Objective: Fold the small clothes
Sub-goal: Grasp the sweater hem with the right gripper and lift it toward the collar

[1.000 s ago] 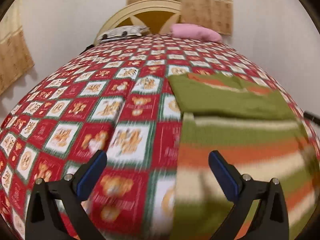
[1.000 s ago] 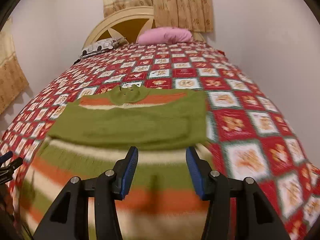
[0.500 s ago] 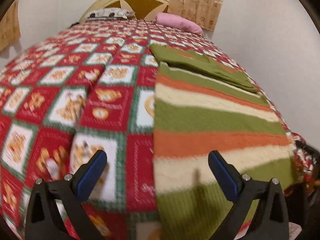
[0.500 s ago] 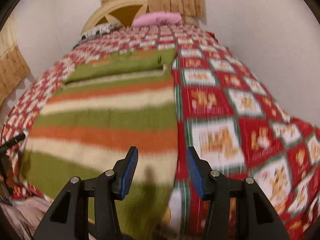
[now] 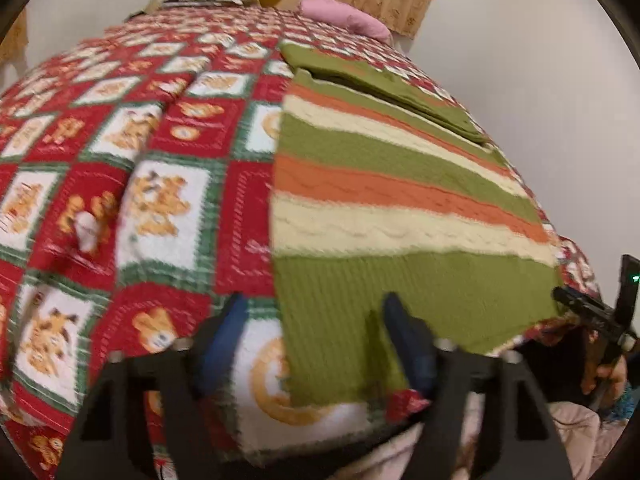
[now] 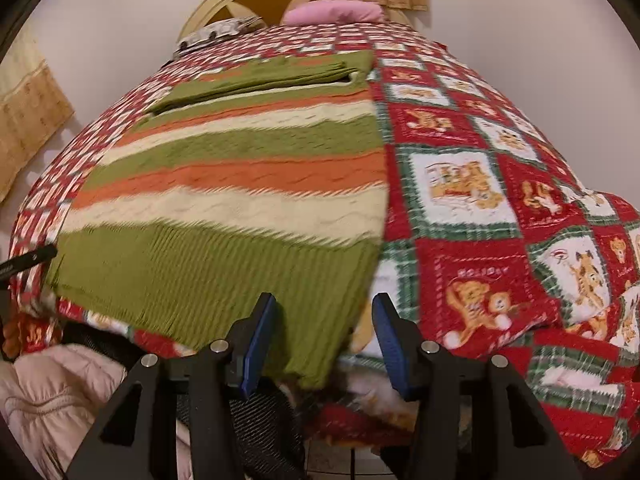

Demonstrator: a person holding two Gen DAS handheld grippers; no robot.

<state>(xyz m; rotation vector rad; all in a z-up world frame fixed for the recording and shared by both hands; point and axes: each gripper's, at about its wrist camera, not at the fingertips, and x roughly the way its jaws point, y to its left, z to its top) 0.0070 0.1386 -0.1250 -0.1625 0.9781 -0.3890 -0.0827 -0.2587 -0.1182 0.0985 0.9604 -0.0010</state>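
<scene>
A striped green, orange and cream knit sweater lies flat on the bed, its sleeves folded across the top; it also shows in the right wrist view. Its green ribbed hem hangs at the bed's near edge. My left gripper is open, its jaws astride the hem's left corner. My right gripper is open, its jaws astride the hem's right corner. Neither holds cloth. The right gripper's body shows at the right edge of the left wrist view.
The bed carries a red, green and white patchwork quilt with bear pictures. A pink pillow and a patterned pillow lie by the headboard. A pale padded garment lies below the bed edge.
Both grippers have drawn back from the sweater's middle down to its hem at the near edge of the bed. The left gripper's jaws have narrowed somewhat.
</scene>
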